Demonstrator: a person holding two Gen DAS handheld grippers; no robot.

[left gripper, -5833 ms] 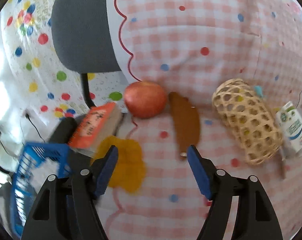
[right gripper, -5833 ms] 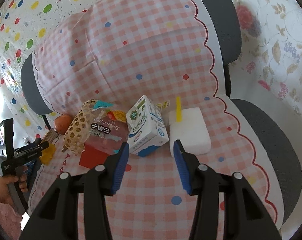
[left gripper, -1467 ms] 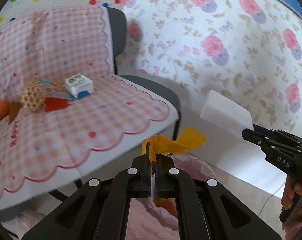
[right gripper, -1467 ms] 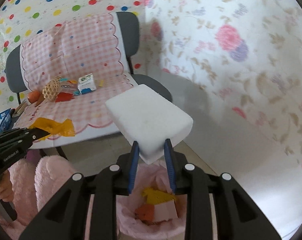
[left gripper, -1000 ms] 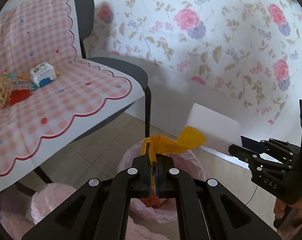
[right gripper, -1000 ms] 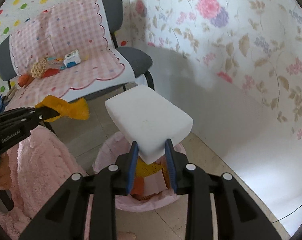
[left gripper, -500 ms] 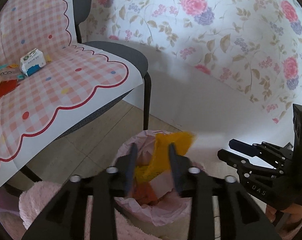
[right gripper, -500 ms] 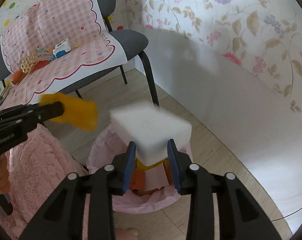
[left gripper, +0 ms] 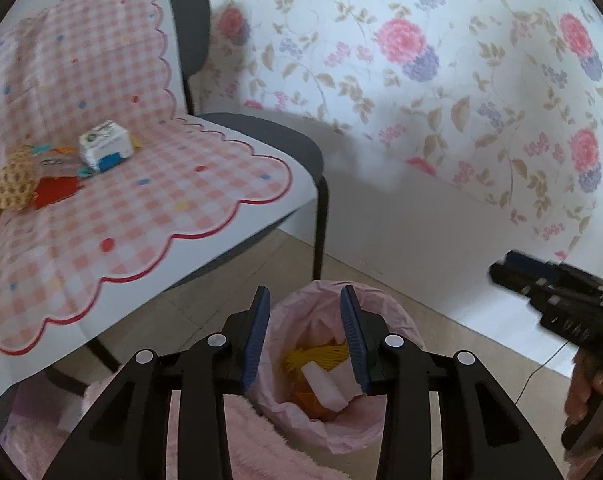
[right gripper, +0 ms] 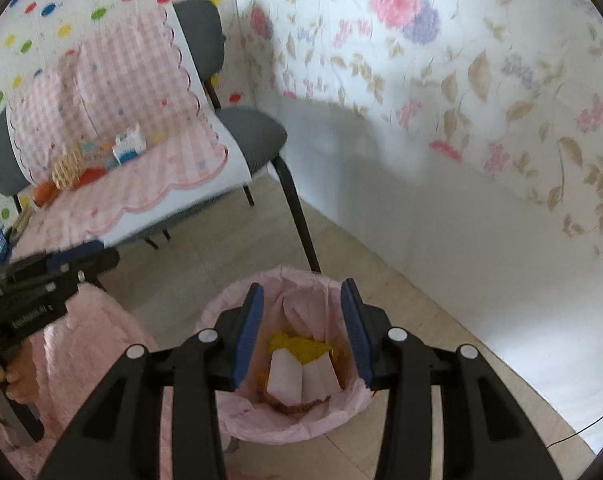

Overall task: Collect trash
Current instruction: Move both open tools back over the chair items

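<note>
A bin lined with a pink bag point(left gripper: 385, 428) point(right gripper: 261, 420) stands on the floor by the chair. Inside lie a white foam block point(right gripper: 301, 376) point(left gripper: 327, 386) and a yellow wrapper point(right gripper: 301, 346) point(left gripper: 317, 356). My left gripper point(left gripper: 304, 338) is open and empty above the bin. My right gripper point(right gripper: 301, 338) is open and empty above the bin too. A milk carton point(left gripper: 105, 150) point(right gripper: 129, 146), a woven basket point(left gripper: 15, 184) point(right gripper: 67, 172) and a red packet point(left gripper: 55, 192) lie on the chair's pink checked cloth point(left gripper: 149, 216).
The grey chair point(left gripper: 277, 140) point(right gripper: 249, 136) stands left of the bin, its leg point(right gripper: 297, 220) close to it. Floral wall point(left gripper: 441, 100) behind. A pink fluffy sleeve point(right gripper: 85, 352) is at the lower left. A thin cable point(right gripper: 589, 424) runs on the floor at right.
Both grippers opened over the bin; the yellow wrapper and the white foam block dropped into it. Both grippers have lifted back a little since.
</note>
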